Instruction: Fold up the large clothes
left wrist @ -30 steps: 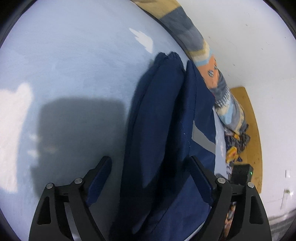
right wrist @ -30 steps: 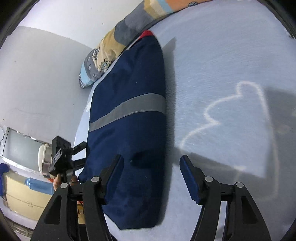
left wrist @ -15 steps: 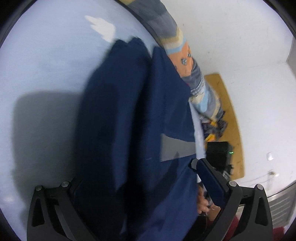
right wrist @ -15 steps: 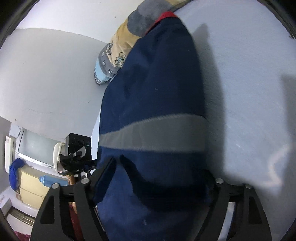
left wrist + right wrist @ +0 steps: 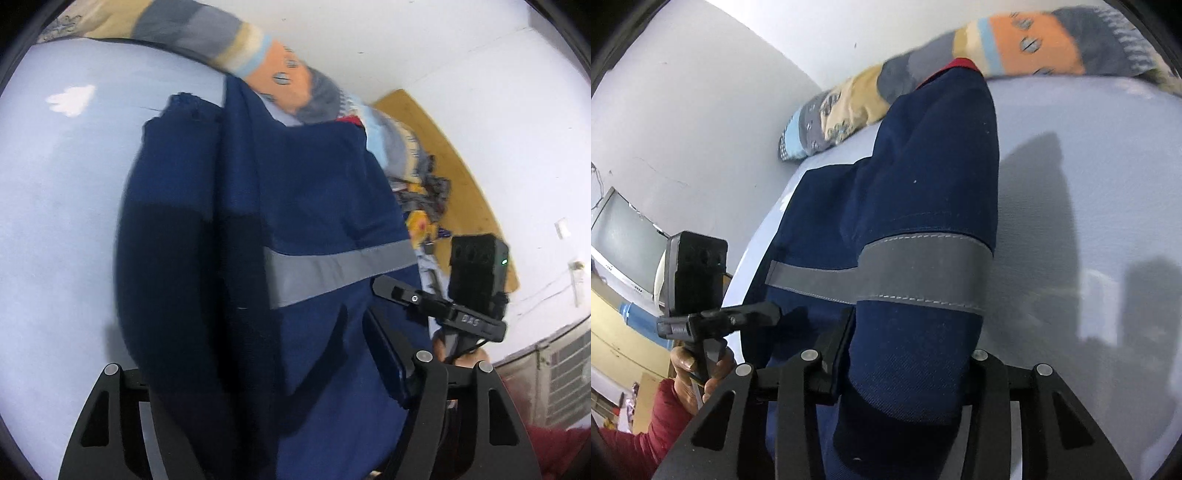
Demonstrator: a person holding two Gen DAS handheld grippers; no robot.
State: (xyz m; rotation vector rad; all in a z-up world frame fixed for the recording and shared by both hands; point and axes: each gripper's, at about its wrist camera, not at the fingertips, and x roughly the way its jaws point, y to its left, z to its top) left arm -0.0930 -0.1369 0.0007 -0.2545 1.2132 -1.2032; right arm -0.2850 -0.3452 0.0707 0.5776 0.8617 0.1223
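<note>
The navy work garment (image 5: 314, 229) is lying in a long folded bundle on the pale blue bed sheet (image 5: 55, 184), and both claws are working on its near end; the left gripper (image 5: 266, 376) is closing with a thick dark fold of the cloth between its fingers, and the cloth is hiding its left finger, so I cannot tell whether the pads are biting yet; the right gripper (image 5: 905, 358) is narrowing around the rolled edge just below the grey reflective stripe (image 5: 923, 273), and its pads are looking pressed into the cloth on both sides. Beyond the claws, the patterned quilt (image 5: 1034, 40) is touching the garment's far end. The bundle is looking thick and heavy; if either claw is catching only the outer layer, the inner folds are likely to slide out and sag open on lifting; the far end could also drag against the quilt.
</note>
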